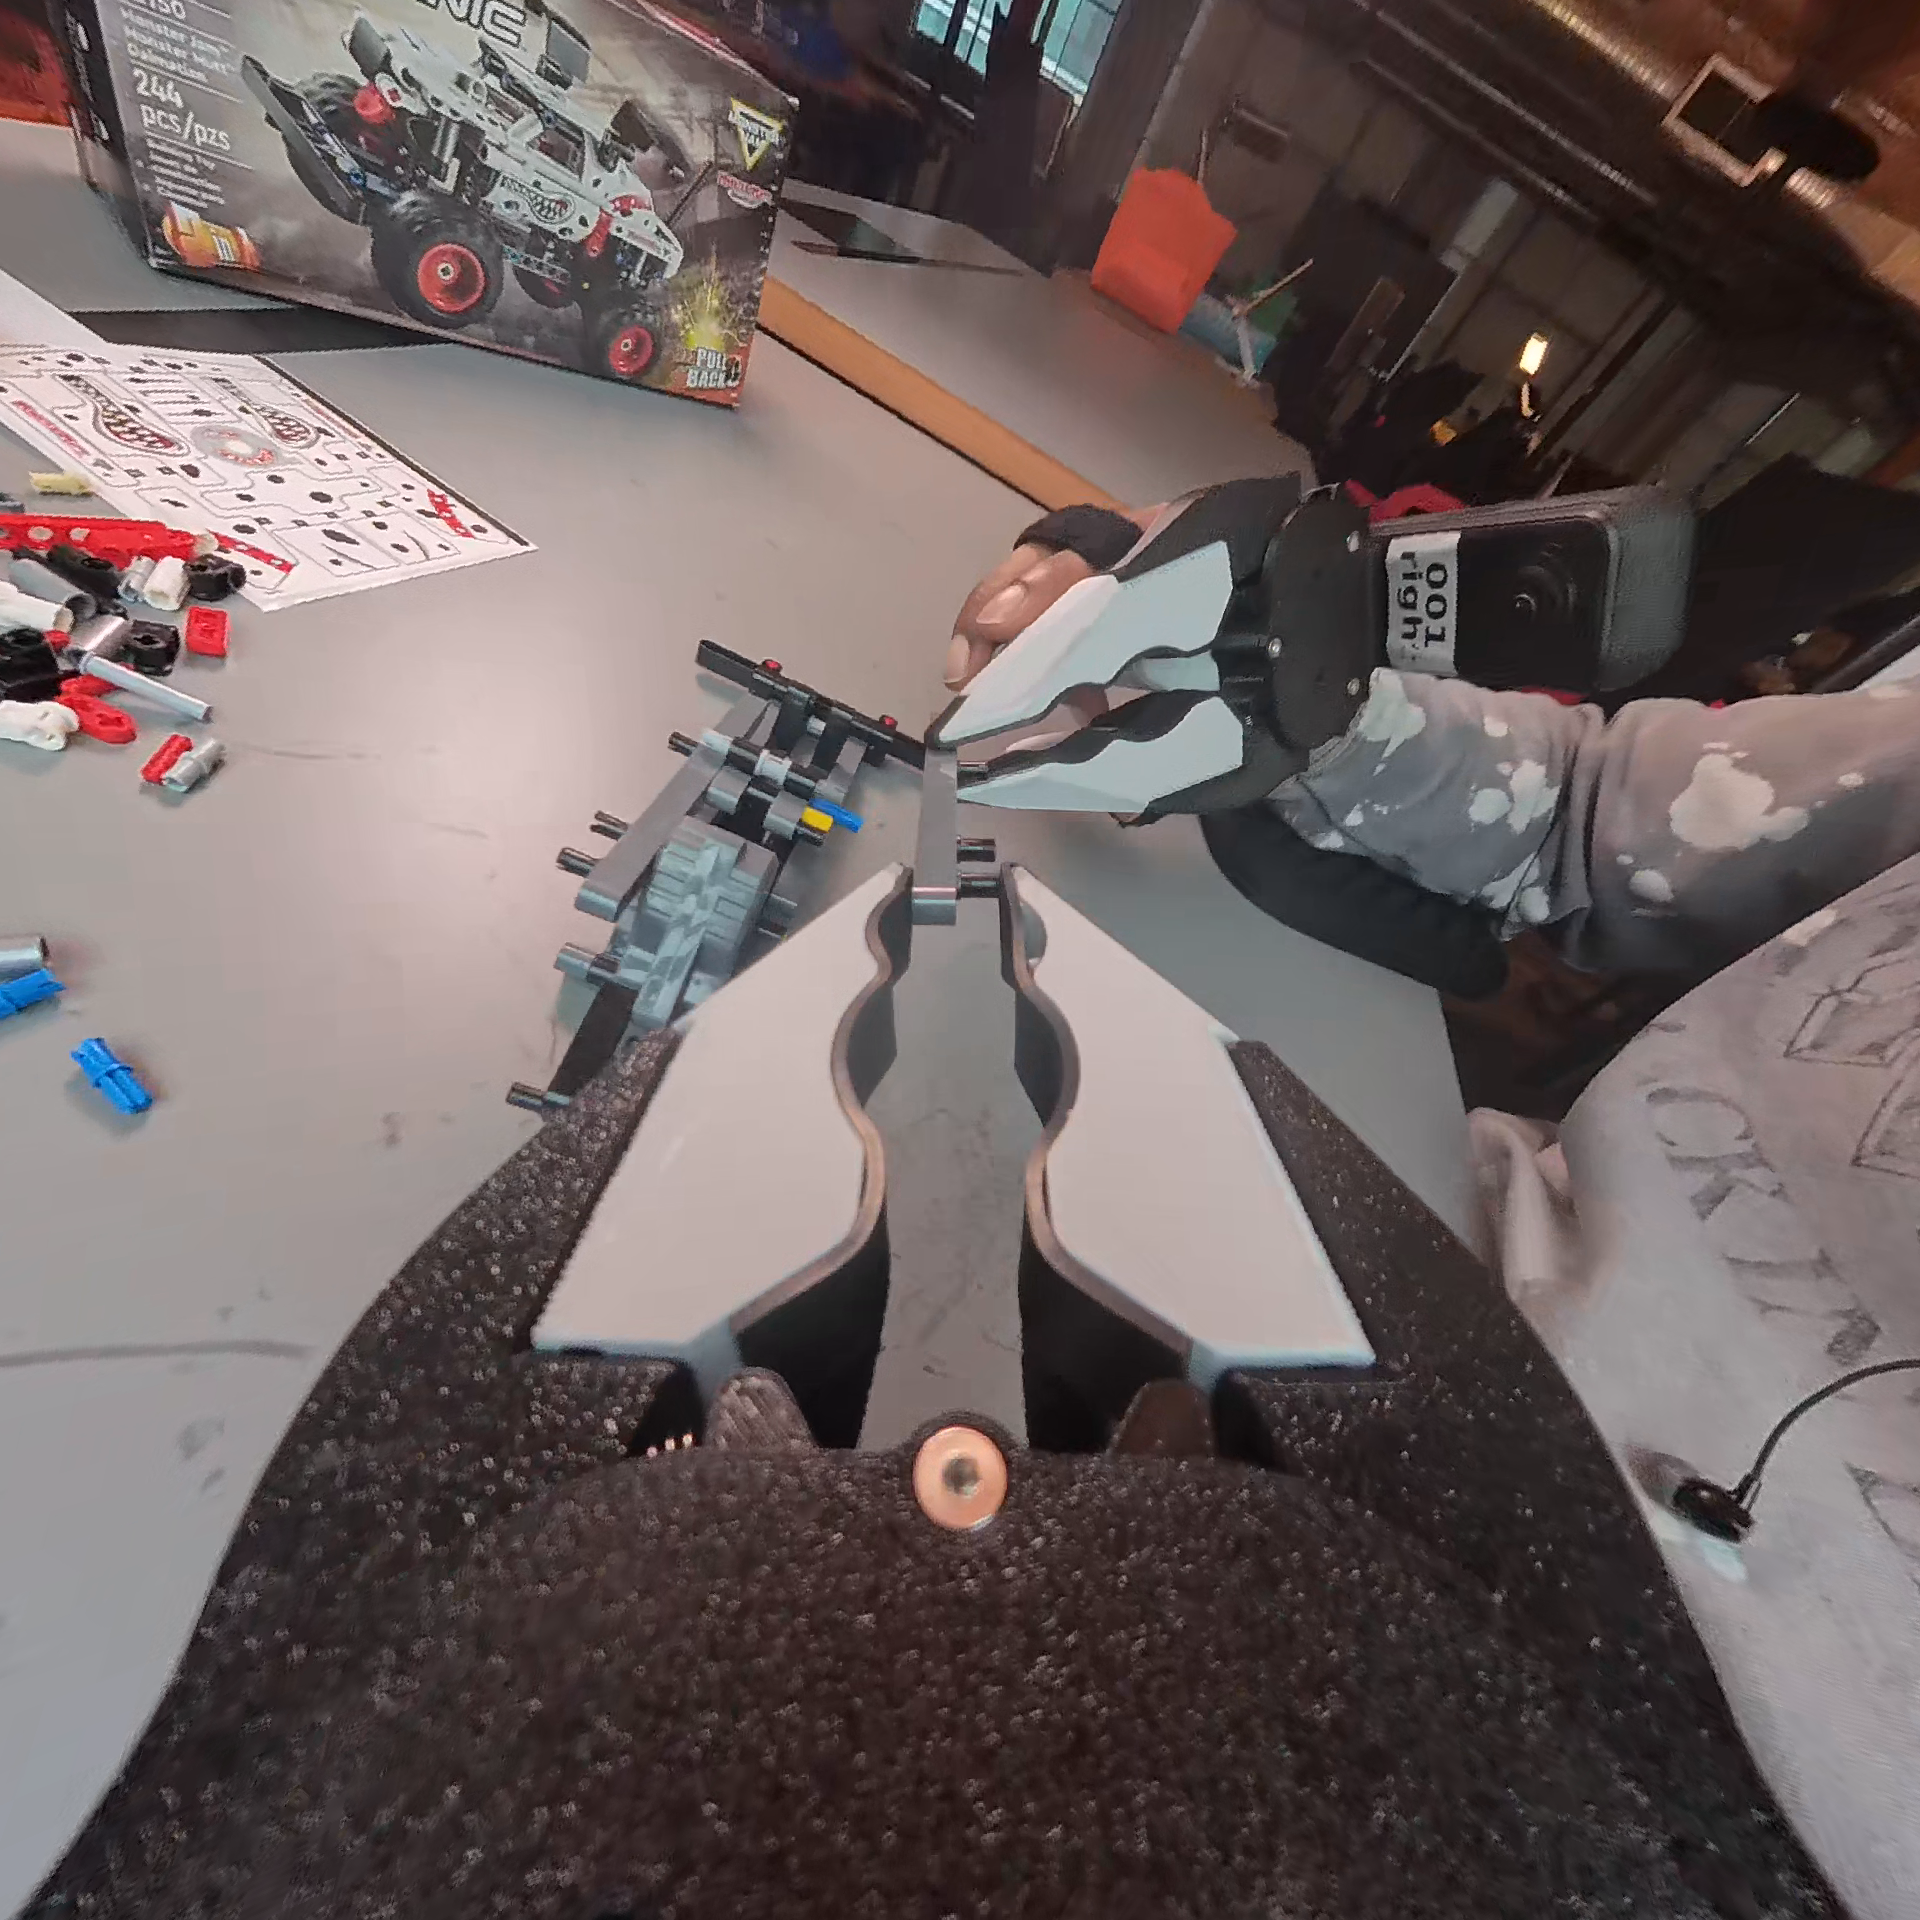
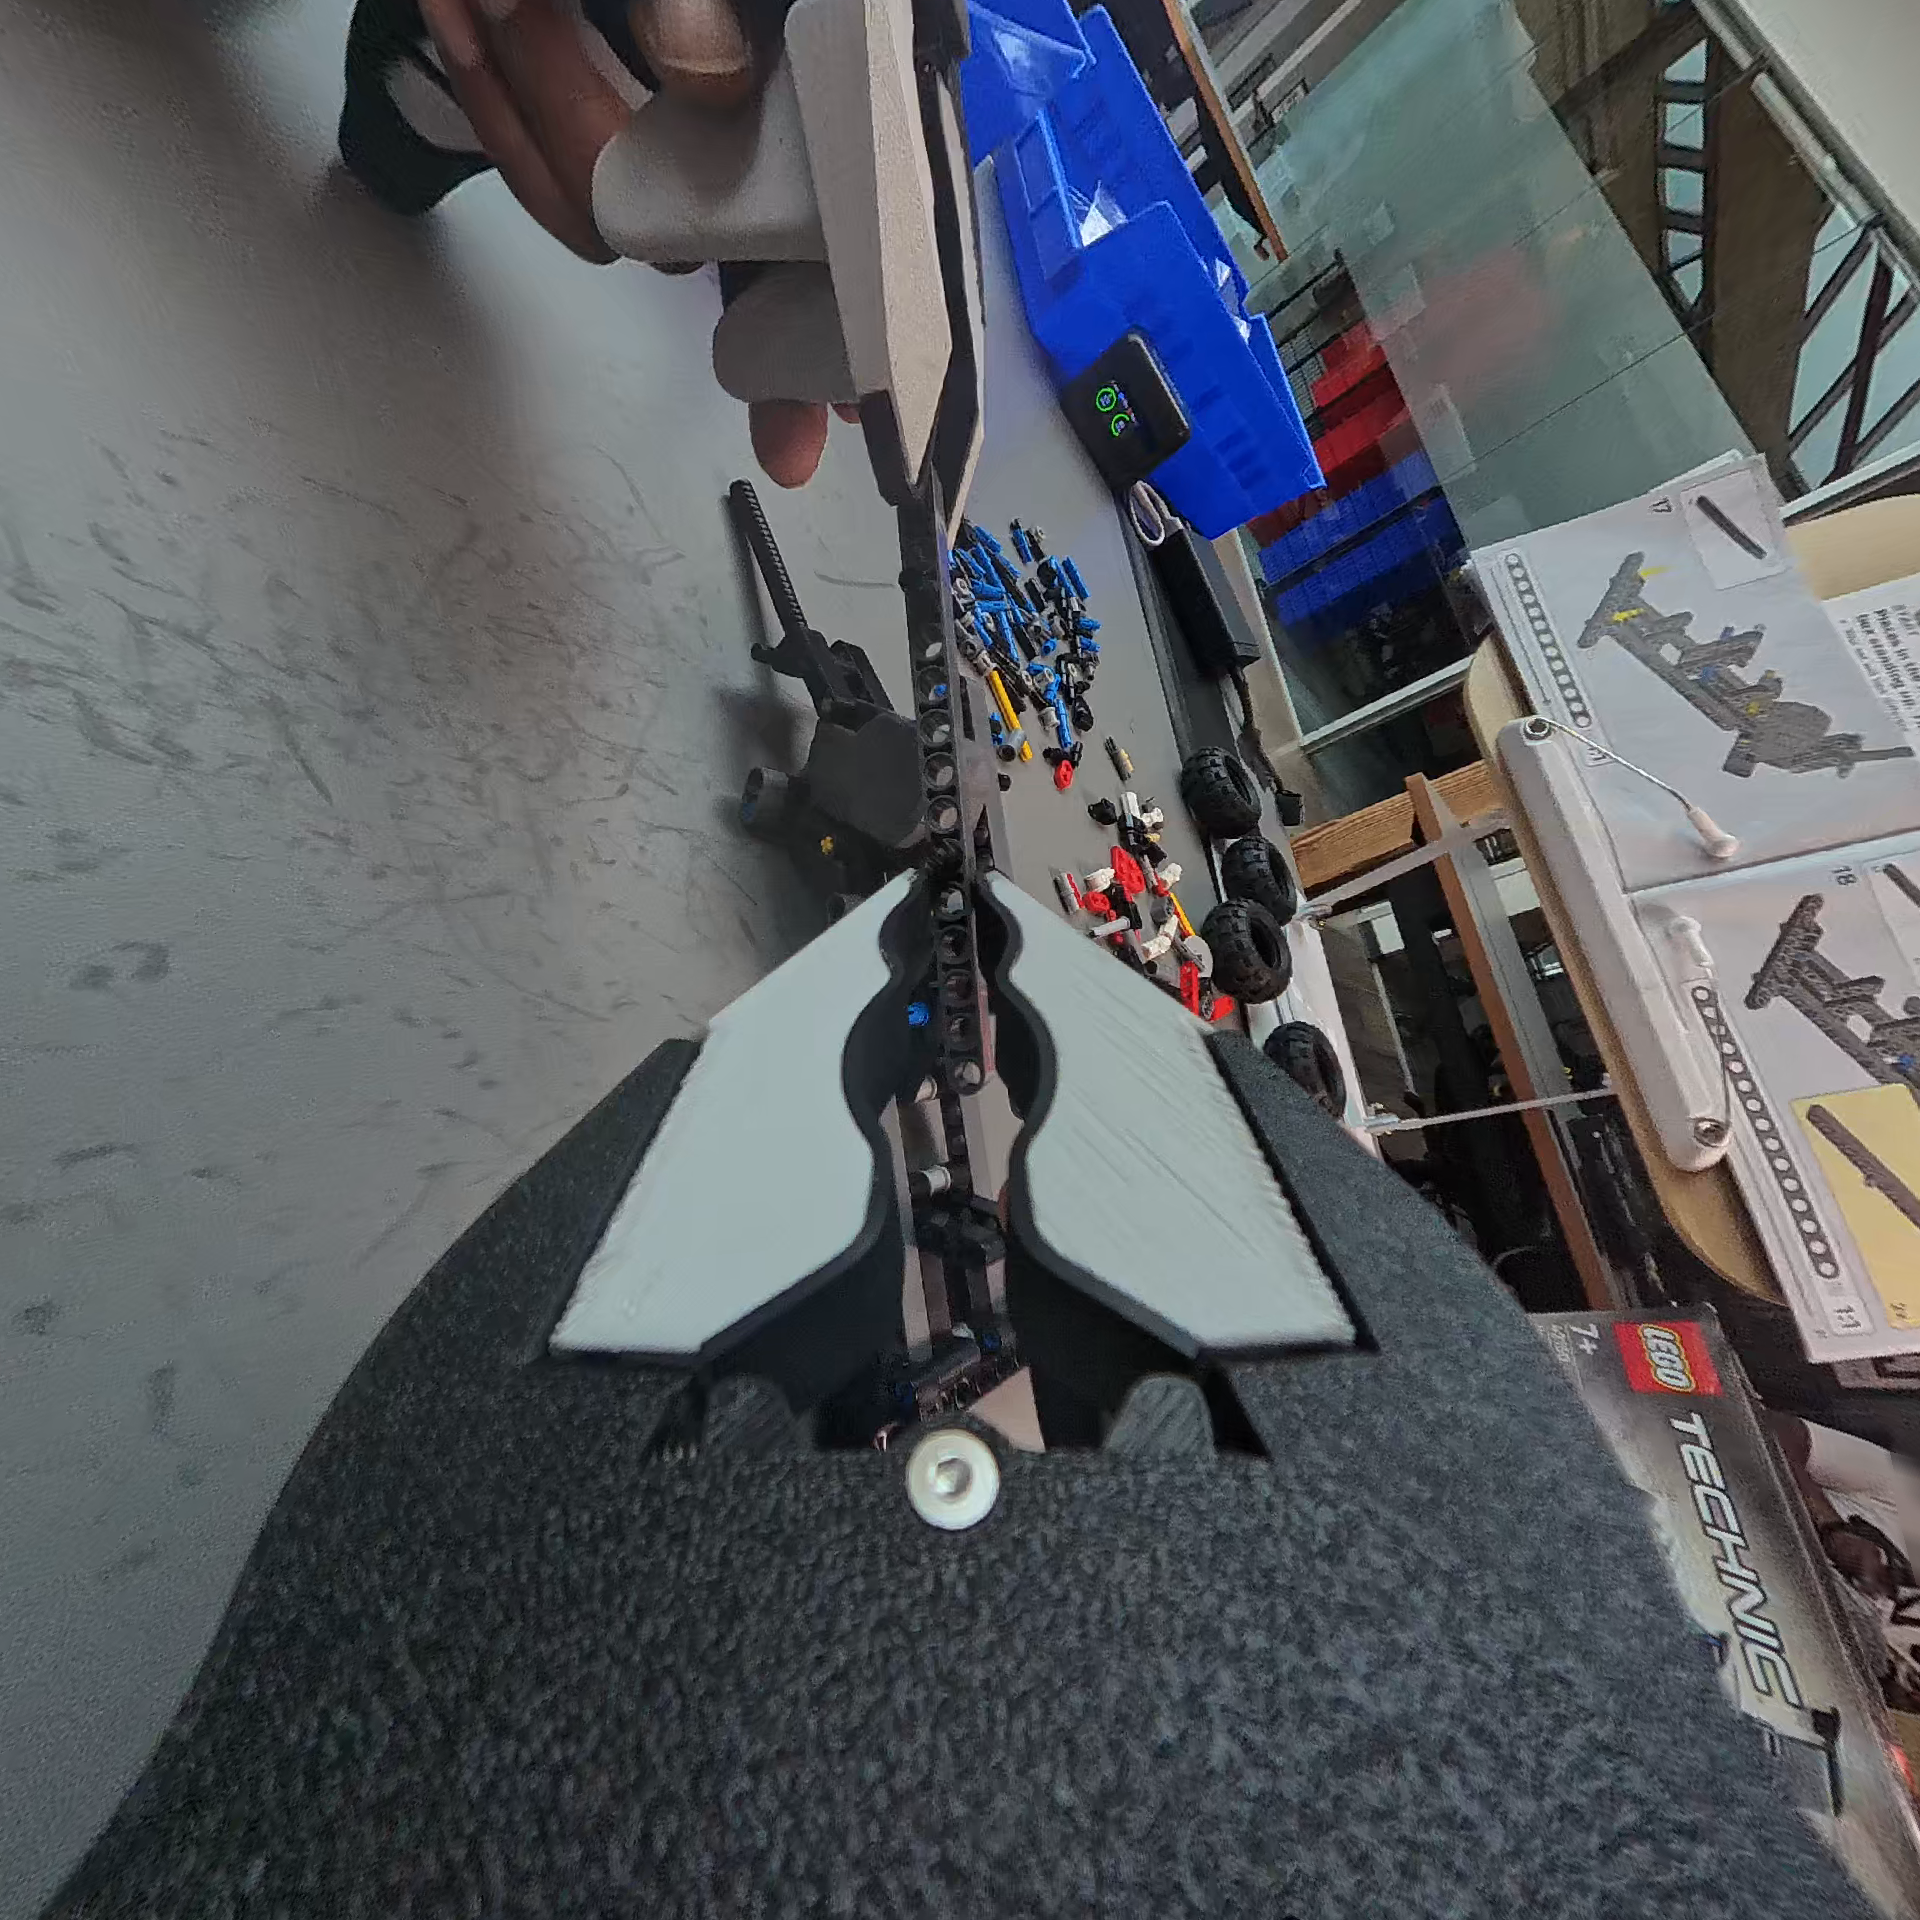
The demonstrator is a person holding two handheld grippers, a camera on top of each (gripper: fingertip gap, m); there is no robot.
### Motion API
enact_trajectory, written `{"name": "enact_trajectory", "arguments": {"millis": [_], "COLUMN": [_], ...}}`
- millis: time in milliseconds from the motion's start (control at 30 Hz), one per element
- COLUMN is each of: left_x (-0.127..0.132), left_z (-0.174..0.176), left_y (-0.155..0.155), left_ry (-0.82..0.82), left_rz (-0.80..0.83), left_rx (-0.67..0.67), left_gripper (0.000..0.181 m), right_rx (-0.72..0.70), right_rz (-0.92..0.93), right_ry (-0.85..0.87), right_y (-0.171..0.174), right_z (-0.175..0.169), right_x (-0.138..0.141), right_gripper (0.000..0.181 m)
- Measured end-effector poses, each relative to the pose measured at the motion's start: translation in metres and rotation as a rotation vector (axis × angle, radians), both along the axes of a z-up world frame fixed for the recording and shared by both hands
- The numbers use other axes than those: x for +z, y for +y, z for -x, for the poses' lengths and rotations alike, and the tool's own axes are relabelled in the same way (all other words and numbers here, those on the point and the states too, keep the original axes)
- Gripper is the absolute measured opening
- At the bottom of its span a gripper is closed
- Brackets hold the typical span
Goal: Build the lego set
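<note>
Together, both grippers pinch one long grey lego beam (image 1: 940,821) above the grey table (image 1: 520,1195).

Left gripper (image 1: 951,883) is nearly closed on the beam's near end; right gripper (image 1: 951,764) is nipped onto its far end, and in its own view (image 2: 961,883) the holed strip runs between its fingers. Beside the beam the part-built chassis (image 1: 717,842) lies on the scuffed tabletop. Loose pins and connectors (image 1: 104,623) sit scattered, not in any bin; blue plastic bins (image 2: 1132,260) show no contents I can make out. A glossy cardboard set box (image 1: 436,177) stands behind a sticker sheet (image 1: 229,468). Four knobbly black tyres (image 2: 1242,883) line the table edge.
</note>
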State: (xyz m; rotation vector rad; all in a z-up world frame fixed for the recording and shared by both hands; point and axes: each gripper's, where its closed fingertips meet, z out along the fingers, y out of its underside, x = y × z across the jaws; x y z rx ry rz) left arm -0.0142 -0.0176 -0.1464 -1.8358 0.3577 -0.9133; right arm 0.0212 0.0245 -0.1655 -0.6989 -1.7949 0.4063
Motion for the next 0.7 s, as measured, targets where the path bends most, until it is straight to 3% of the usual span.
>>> {"name": "enact_trajectory", "arguments": {"millis": [200, 400, 700], "left_x": [-0.013, -0.012, -0.015], "left_z": [0.012, 0.021, 0.031], "left_y": [0.003, 0.005, 0.012], "left_ry": [0.187, 0.251, 0.366], "left_rz": [-0.023, -0.067, -0.105], "left_rx": [0.061, 0.127, 0.226], "left_gripper": [0.019, 0.029, 0.026], "right_rx": [-0.038, -0.051, -0.027], "right_rz": [-0.125, -0.116, -0.099], "right_ry": [0.008, -0.011, 0.004], "right_y": [0.011, 0.015, 0.005], "right_z": [0.002, 0.001, 0.001], "right_x": [-0.011, -0.017, -0.013], "right_gripper": [0.007, 0.007, 0.007]}}
